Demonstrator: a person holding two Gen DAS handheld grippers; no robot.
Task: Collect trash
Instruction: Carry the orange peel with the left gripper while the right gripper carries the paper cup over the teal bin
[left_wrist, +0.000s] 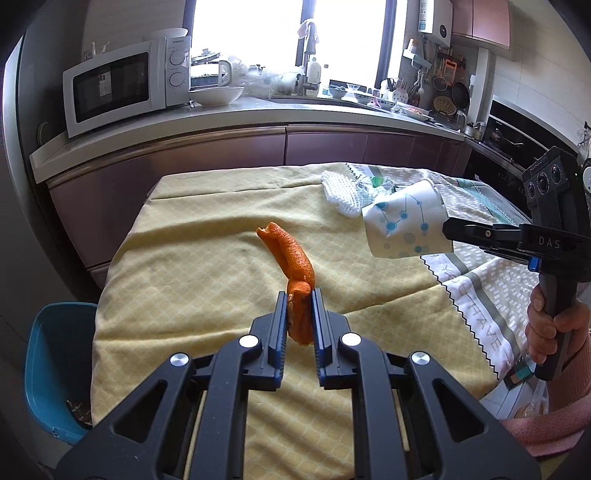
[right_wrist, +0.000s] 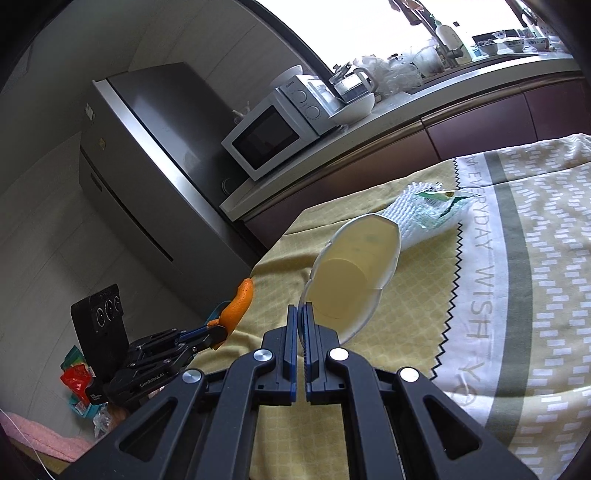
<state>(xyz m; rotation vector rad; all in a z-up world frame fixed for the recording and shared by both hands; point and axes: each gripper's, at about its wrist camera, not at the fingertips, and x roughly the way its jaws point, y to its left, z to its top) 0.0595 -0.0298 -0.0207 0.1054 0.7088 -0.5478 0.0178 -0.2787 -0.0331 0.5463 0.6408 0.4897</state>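
Observation:
My left gripper (left_wrist: 300, 295) is shut on a long orange peel (left_wrist: 291, 254) and holds it above the yellow tablecloth (left_wrist: 192, 258). My right gripper (right_wrist: 301, 308) is shut on the rim of a crushed paper cup (right_wrist: 354, 273), white with blue dots on the outside (left_wrist: 404, 225), held above the table. The right gripper shows in the left wrist view (left_wrist: 448, 230) at the right. The left gripper with the peel (right_wrist: 240, 302) shows in the right wrist view (right_wrist: 218, 332) at the left. A white foam net (left_wrist: 343, 194) and a green-white wrapper (right_wrist: 439, 203) lie on the table behind the cup.
A blue bin (left_wrist: 55, 365) stands on the floor left of the table. A patterned cloth (right_wrist: 535, 258) covers the table's right part. A counter with a microwave (left_wrist: 122, 85) runs behind. A fridge (right_wrist: 147, 177) stands at the left. Colourful wrappers (right_wrist: 77, 384) lie low at the left.

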